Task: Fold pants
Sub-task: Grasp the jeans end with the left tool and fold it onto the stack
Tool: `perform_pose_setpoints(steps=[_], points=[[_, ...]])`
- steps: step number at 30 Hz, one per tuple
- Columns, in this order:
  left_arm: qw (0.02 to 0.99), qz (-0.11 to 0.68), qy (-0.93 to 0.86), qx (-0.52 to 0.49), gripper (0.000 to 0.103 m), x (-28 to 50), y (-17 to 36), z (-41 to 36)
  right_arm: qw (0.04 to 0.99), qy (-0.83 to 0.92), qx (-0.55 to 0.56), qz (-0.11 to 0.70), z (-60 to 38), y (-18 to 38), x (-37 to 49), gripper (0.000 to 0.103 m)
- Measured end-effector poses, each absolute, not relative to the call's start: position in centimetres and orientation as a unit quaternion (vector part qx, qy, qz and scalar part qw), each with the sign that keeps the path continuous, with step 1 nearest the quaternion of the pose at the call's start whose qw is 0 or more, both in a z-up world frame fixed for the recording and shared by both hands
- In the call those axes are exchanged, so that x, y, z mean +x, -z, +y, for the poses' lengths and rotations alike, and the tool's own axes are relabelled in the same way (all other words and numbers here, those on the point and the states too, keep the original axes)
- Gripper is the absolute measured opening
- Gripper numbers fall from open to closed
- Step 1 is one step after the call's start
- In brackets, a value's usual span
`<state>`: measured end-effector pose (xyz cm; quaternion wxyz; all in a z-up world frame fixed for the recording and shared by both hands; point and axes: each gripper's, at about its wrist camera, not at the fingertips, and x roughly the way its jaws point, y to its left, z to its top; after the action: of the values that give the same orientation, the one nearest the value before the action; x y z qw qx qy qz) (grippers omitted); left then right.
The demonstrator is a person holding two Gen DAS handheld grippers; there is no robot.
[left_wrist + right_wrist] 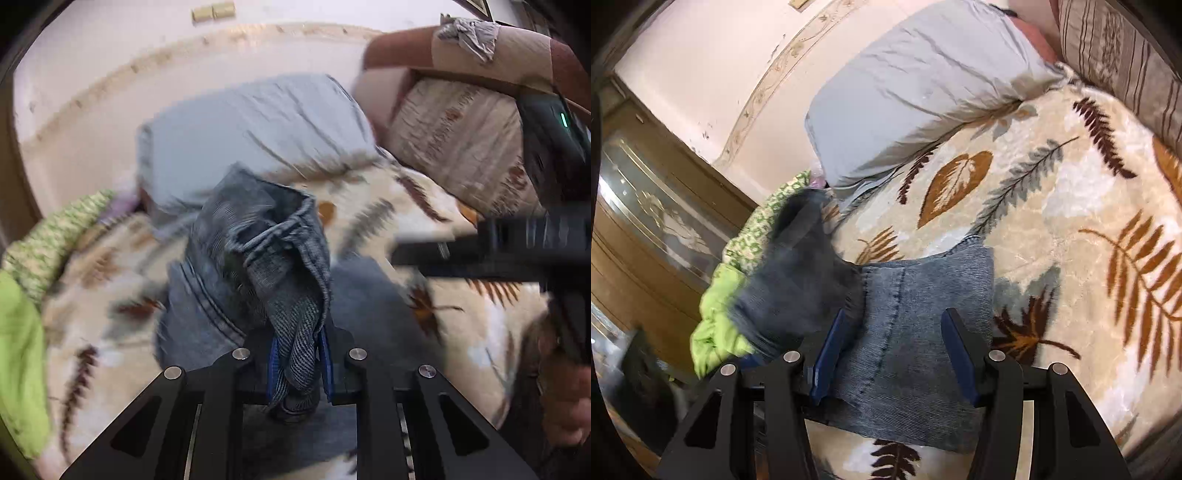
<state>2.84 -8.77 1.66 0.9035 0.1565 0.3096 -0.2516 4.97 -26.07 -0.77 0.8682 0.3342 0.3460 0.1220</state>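
Grey-blue denim pants (pixel 255 251) lie on a leaf-patterned blanket (pixel 388 206). My left gripper (pixel 301 354) is shut on a bunched fold of the pants and holds it lifted above the rest. In the right wrist view a flat part of the pants (pixel 923 314) lies on the blanket (pixel 1052 192) under my right gripper (pixel 895 332), which is open, its blue pads on either side of the denim. A lifted, blurred part of the pants (pixel 798 266) rises at the left. The right gripper's body (pixel 517 243) shows at the right of the left wrist view.
A grey pillow (pixel 916 85) lies at the head of the bed against the pink wall. A green cloth (pixel 716 325) is bunched at the bed's left edge, beside a wooden cabinet (pixel 646 221). A patterned cushion (pixel 454 136) and sofa arm stand at the right.
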Motion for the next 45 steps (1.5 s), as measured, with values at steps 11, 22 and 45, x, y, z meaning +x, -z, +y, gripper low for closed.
perform_pose_setpoints(steps=[11,22,45], points=[[0.888,0.322,0.276,0.180,0.019,3.3,1.4,-9.5,0.813,-0.190,0.345,0.429,-23.2,3.1,10.2,0.022],[0.862,0.370,0.297,0.179,0.034,3.5,2.2,-9.0,0.821,-0.126,0.343,0.438,-24.9,6.4,8.2,0.035],[0.873,0.439,0.173,-0.122,0.066,8.7,1.2,6.8,0.880,-0.070,0.211,0.419,-19.5,3.9,6.0,0.044]])
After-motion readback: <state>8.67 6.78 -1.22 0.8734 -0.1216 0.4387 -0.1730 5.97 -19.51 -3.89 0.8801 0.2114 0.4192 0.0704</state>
